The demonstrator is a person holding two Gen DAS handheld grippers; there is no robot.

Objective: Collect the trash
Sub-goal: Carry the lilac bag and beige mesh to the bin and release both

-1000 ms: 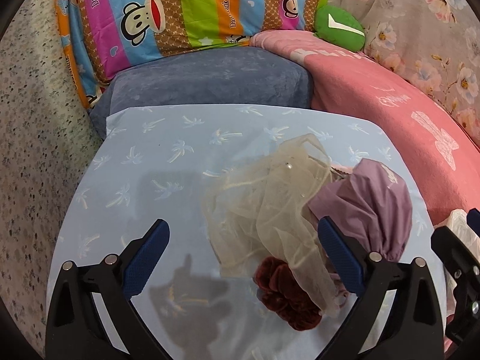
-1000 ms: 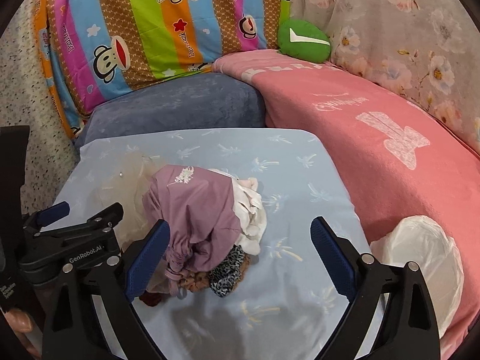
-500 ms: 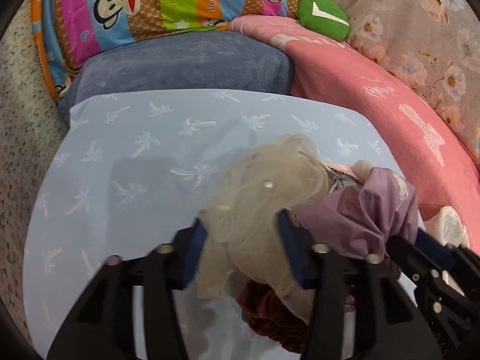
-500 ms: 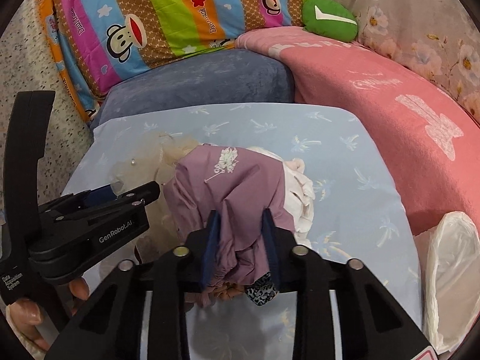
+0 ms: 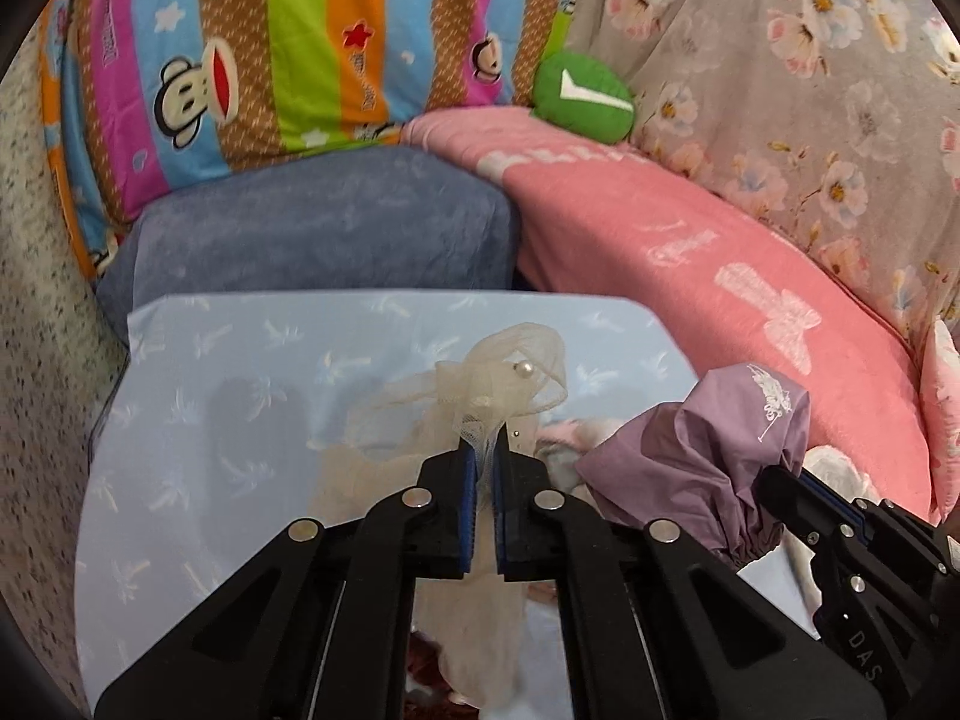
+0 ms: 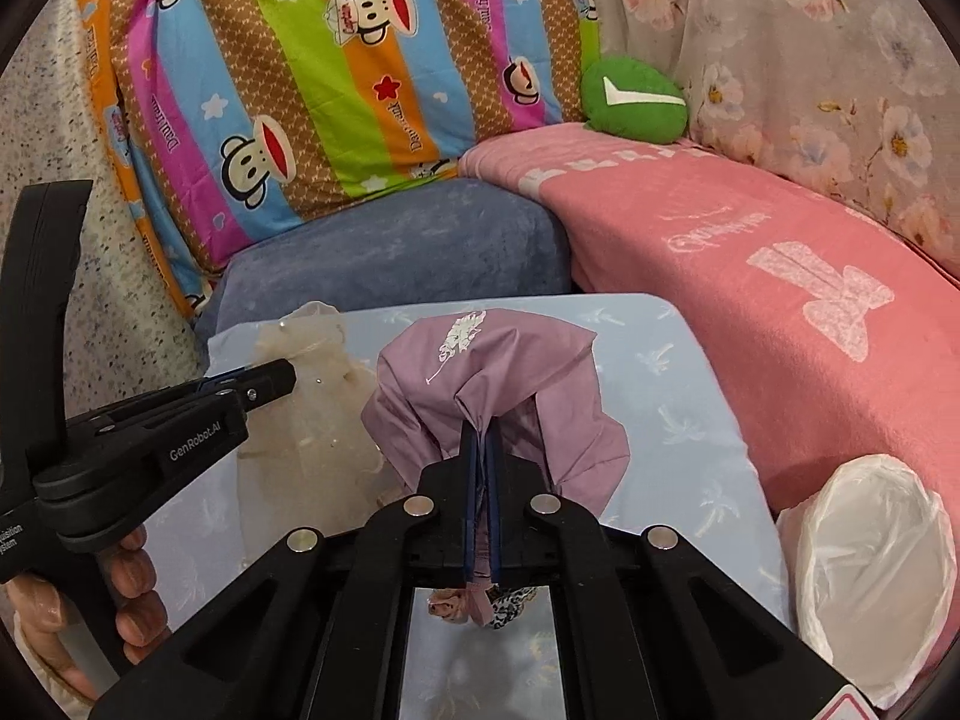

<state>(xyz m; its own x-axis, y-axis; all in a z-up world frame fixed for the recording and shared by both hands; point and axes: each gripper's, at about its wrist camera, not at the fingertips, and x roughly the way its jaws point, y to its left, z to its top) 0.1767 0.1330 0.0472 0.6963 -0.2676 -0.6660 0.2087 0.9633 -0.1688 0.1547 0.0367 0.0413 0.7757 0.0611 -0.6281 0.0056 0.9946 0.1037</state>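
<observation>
My left gripper (image 5: 485,450) is shut on the beige mesh fabric (image 5: 510,378), which carries a small pearl and hangs lifted above the light blue table (image 5: 210,420). My right gripper (image 6: 480,435) is shut on the purple cloth (image 6: 480,360), also raised off the table. In the left wrist view the purple cloth (image 5: 708,450) hangs at the right from the right gripper (image 5: 780,480). In the right wrist view the left gripper (image 6: 282,375) holds the mesh fabric (image 6: 312,420) at the left. Small scrunchies (image 6: 480,603) dangle or lie below the purple cloth. A dark red scrunchie (image 5: 426,669) lies under the mesh.
A white plastic bag (image 6: 870,576) stands open at the table's right edge. A grey-blue cushion (image 5: 318,228), a striped monkey-print pillow (image 5: 288,48), a pink blanket (image 5: 690,252) and a green plush (image 5: 582,96) surround the table. A hand (image 6: 126,588) grips the left tool.
Both grippers went from wide open to shut, the left on the mesh fabric and the right on the purple cloth. Both then rose, lifting the fabrics off the table.
</observation>
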